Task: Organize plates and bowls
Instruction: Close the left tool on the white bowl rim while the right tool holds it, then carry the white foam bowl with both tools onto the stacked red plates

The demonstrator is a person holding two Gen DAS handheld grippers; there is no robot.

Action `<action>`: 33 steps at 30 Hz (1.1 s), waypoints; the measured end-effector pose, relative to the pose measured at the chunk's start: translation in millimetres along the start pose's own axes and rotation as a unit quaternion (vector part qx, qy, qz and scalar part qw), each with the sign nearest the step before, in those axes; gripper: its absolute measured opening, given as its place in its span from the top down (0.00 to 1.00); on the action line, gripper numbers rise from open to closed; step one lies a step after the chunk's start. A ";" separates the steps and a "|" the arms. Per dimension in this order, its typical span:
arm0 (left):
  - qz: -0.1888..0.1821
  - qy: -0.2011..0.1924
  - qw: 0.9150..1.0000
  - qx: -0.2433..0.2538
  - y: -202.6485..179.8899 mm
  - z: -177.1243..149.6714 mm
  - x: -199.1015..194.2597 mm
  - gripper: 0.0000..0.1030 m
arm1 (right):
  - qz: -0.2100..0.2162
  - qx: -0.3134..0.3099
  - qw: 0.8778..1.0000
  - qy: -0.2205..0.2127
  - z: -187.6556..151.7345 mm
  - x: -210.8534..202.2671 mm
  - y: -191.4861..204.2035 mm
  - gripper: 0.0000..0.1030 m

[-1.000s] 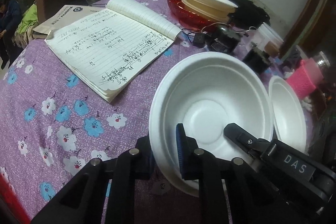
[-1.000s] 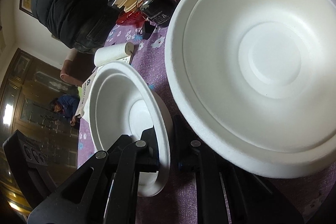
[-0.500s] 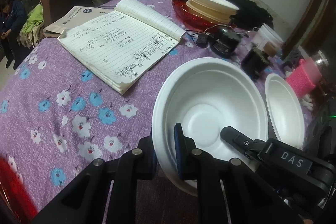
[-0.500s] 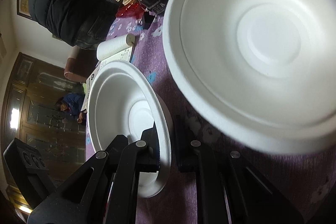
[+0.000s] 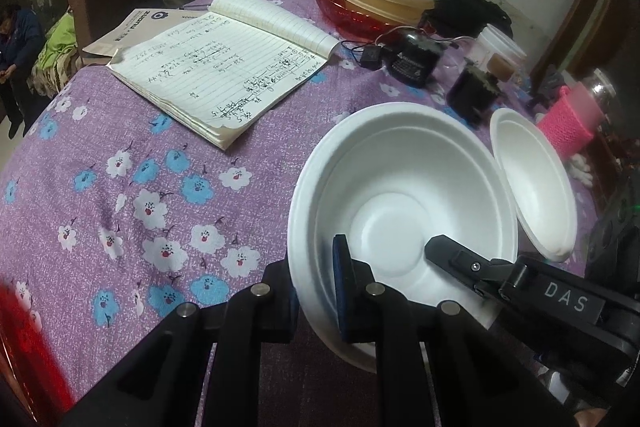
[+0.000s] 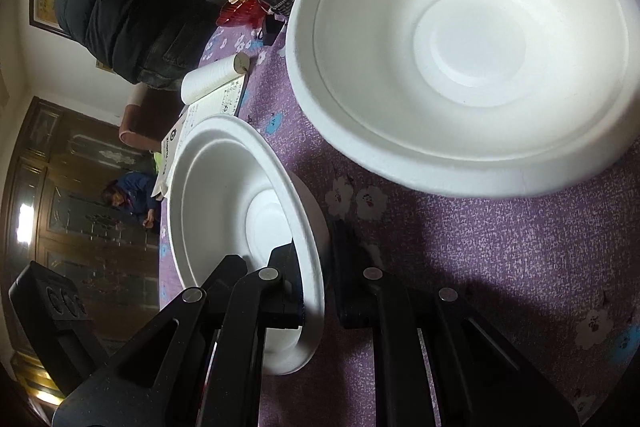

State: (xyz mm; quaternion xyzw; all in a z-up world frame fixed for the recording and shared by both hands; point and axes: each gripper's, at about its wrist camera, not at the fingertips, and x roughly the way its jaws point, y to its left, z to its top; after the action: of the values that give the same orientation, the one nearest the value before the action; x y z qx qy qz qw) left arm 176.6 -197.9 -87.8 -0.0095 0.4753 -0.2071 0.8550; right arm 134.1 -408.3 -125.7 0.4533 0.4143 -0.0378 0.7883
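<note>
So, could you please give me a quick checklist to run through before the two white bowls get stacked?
1. Left hand-held gripper clamped on the rim of the large white bowl: ok.
2. Right hand-held gripper clamped on the rim of the small white bowl: ok.
3. Large bowl's inside free of objects except a gripper finger: ok.
4. Small bowl upright enough to nest: not ok, it is tilted steeply on edge.
5. Bowls clear of the open notebook: ok.
6. Large bowl lifted off the purple tablecloth: cannot tell.
</note>
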 end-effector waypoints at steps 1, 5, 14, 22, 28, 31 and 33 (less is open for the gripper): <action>-0.003 0.001 1.000 0.001 0.6 0.3 -0.1 0.87 | 0.000 -0.002 1.000 -0.001 0.4 0.7 0.9 0.89; -0.006 -0.002 1.000 0.003 0.6 0.1 -3.0 0.87 | 0.000 -0.010 1.000 -0.004 0.8 1.8 2.3 0.89; -0.007 -0.020 1.000 -0.005 3.4 -3.3 -22.8 0.87 | 0.013 -0.016 1.000 -0.008 -0.8 -5.1 12.0 0.89; 0.007 -0.035 0.999 -0.022 20.8 -16.2 -43.3 0.86 | 0.029 -0.035 0.999 0.007 -12.3 -2.1 32.1 0.89; 0.022 -0.048 0.998 -0.033 38.8 -25.1 -72.7 0.86 | 0.041 -0.065 0.997 0.013 -30.4 -4.7 58.4 0.89; 0.024 -0.062 0.997 -0.038 47.0 -27.1 -93.6 0.86 | 0.054 -0.084 0.995 0.012 -42.6 -9.4 74.3 0.89; 0.029 -0.075 0.996 -0.039 52.7 -29.8 -110.4 0.86 | 0.064 -0.099 0.993 0.008 -51.3 -16.5 86.8 0.89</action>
State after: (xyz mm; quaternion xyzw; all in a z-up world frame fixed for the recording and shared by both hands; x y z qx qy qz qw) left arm 119.5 -104.2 -26.0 -0.0444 0.4175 -0.1618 0.8931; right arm 129.4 -324.3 -67.7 0.3993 0.3922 0.0572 0.8267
